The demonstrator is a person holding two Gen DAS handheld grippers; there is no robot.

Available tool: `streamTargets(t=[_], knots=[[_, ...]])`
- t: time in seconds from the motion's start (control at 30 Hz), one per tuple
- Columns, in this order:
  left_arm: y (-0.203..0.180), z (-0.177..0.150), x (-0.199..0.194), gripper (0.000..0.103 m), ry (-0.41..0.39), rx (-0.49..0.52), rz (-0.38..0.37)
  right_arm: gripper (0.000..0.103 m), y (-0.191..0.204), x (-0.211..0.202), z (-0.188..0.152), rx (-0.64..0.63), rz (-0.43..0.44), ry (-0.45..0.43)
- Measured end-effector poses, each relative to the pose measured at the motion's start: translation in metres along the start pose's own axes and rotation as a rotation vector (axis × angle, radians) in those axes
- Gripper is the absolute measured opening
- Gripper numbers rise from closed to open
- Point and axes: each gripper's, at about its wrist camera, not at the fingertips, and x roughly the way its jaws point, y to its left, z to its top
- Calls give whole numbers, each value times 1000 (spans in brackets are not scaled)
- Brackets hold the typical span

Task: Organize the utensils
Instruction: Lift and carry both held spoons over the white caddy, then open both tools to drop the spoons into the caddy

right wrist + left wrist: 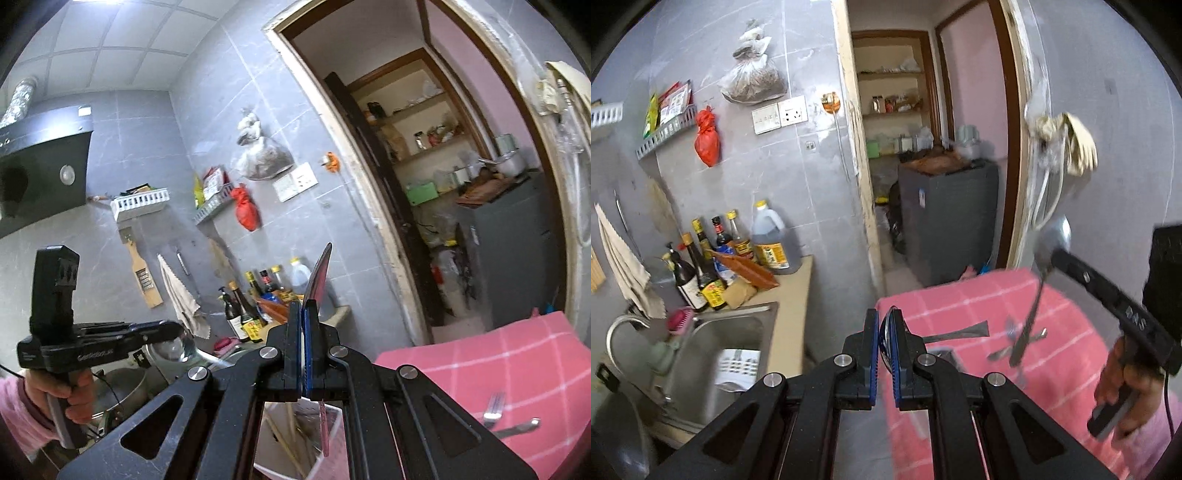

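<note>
My left gripper (885,318) is shut on a metal spoon (885,338), seen edge-on between the blue pads. In the right wrist view the left gripper (176,329) hangs at the left over the sink, held by a hand. My right gripper (303,307) is shut on a second spoon (320,274), its bowl sticking up above the fingers. From the left wrist view this spoon (1052,236) hangs tilted in the right gripper (1055,255) above the pink checked cloth (960,302). A white utensil box (334,417) with chopsticks sits under the right gripper.
A fork (494,406) and another utensil (519,428) lie on the pink cloth (498,354). A steel sink (738,332), sauce bottles (701,273) and an oil jug (772,240) line the counter at left. An open doorway (923,184) is straight ahead.
</note>
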Motion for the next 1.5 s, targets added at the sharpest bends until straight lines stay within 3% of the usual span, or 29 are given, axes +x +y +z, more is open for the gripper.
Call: streamTargets(t=[0.3,0.73,1.17,1.33,1.5], knots=[[-15,-22,20,6,109,121,0,2,3,31,-41,-15,35,52],[-47,-44,50,6,189,192,-1,2,-5,44,-74,-20,30,167],[-28,-50,69,10,225,-22,-126,2,-5,43,-80,-26,26,225],[-13,-54,69,11,177,-168,-224,3,-6,42,-76,-34,12,246],[-1,-57,65,12,125,-275,-258,6,-6,37,-70,-52,-2,266]])
